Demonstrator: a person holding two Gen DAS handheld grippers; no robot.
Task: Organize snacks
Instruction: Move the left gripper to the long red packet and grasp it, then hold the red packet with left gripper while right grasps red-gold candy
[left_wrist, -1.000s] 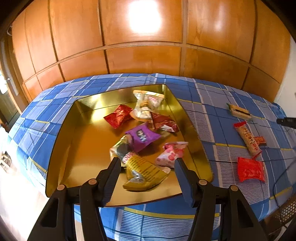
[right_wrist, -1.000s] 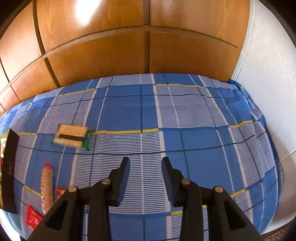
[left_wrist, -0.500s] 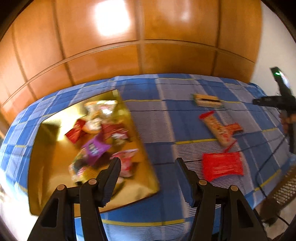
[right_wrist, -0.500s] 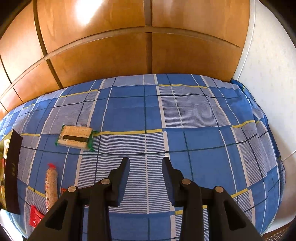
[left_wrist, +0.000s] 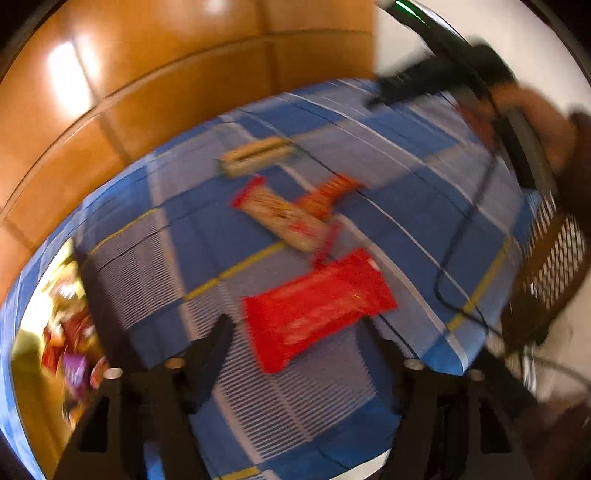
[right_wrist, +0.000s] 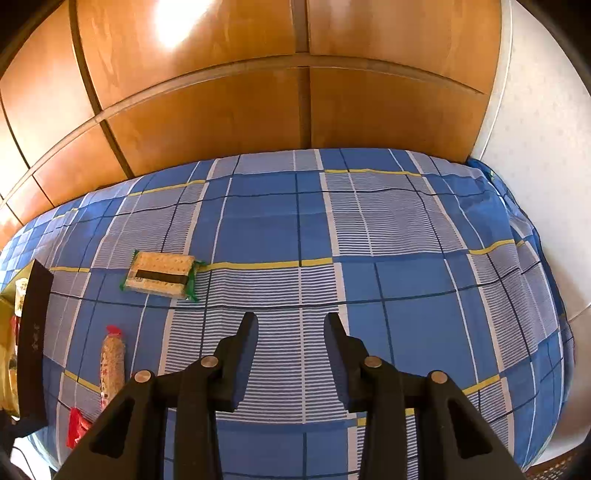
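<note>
Your right gripper (right_wrist: 290, 332) hangs over the blue plaid cloth (right_wrist: 369, 240), its jaws a little apart with only striped fabric between them — nothing held. Up and to the left lies a cracker packet (right_wrist: 160, 275) with green ends and a dark band, flat on the cloth. Nearer the left edge a long speckled stick snack (right_wrist: 112, 363) with a red tip lies lengthwise, and below it a small red wrapper (right_wrist: 75, 428) — both apart from your fingers. The dark wall of a tray (right_wrist: 35, 339) stands at the far left. Wooden panels (right_wrist: 221, 92) rise behind.

A home bedroom: a bed under a blue plaid sheet (right_wrist: 369, 229), backed by glossy wooden wardrobe panels (right_wrist: 221, 110).
</note>
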